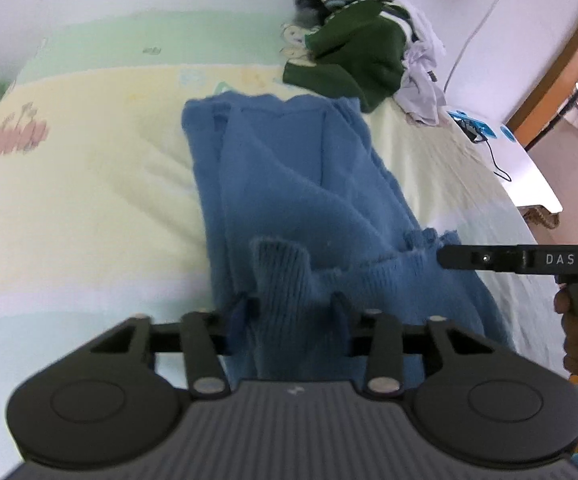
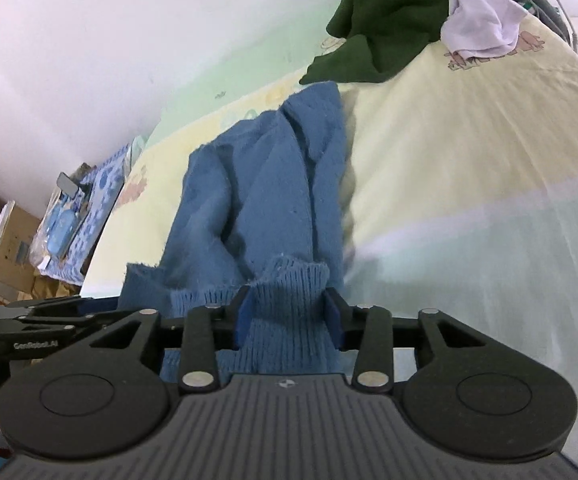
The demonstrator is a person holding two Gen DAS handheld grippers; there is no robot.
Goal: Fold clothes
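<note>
Both the left gripper (image 1: 293,308) and right gripper (image 2: 289,308) pinch the ribbed hem of the blue sweater (image 1: 289,184), lying on the bed (image 1: 89,184). At one o'clock a green garment (image 1: 353,52) (white cloth (image 1: 425,80) beside it) touches its far edge.

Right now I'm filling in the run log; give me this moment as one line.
task: fold clothes | left tool: shut on blue sweater hem | right tool: shut on hem | sweater on bed

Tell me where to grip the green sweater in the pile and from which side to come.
Grip the green sweater by its ribbed hem edge, the part that spills flat toward the blue sweater. Come in low from the near side, over the bedsheet. That edge probably lies free, while the far side is tangled with the white garment and striped clothes.
</note>
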